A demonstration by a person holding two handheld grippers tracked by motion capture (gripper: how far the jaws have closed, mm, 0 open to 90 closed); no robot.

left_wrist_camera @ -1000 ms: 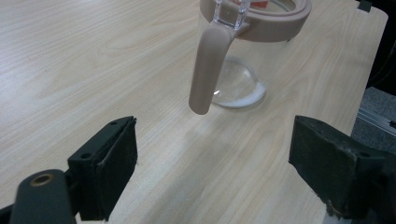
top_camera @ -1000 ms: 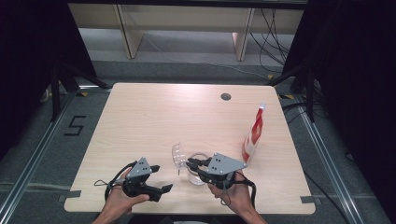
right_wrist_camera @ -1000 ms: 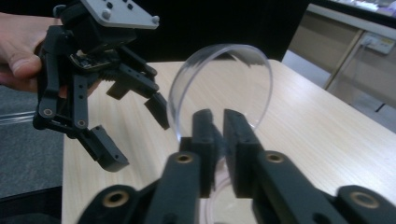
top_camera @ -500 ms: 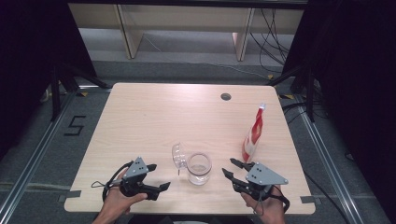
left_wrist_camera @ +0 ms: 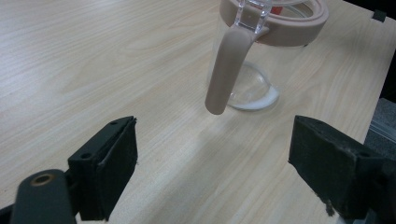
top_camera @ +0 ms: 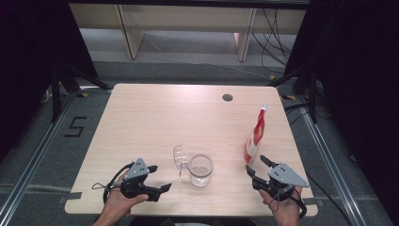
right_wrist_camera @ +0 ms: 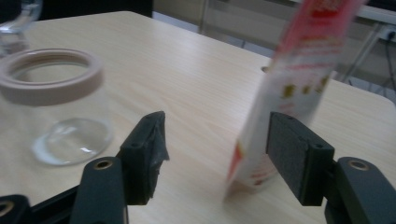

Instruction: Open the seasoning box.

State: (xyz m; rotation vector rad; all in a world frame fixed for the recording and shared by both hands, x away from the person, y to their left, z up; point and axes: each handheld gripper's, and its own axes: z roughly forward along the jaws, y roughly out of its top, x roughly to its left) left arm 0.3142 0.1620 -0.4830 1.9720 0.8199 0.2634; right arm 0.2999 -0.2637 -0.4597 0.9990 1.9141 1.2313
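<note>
A clear glass jar (top_camera: 201, 169) with a pinkish rim stands near the table's front middle, its clear hinged lid (top_camera: 180, 157) swung open to its left. A red and white pouch (top_camera: 255, 134) stands upright at the right. My left gripper (top_camera: 161, 177) rests open left of the jar, facing the jar (left_wrist_camera: 261, 60) and its hanging pink latch (left_wrist_camera: 229, 70). My right gripper (top_camera: 255, 164) sits just in front of the pouch. Its jaws have just been opening, and nothing is pressed between them. The pouch (right_wrist_camera: 299, 79) rises close ahead of the right-hand jaw, the jar (right_wrist_camera: 56, 107) off to the left.
A dark round hole (top_camera: 227, 97) lies in the tabletop (top_camera: 155, 117) at the back right. Both hands are close to the table's front edge. Wooden shelving and cables stand on the floor behind the table, with dark stands at both sides.
My right gripper left the jar, moved right along the front of the table to the pouch, and its jaws opened. The left gripper stayed where it was.
</note>
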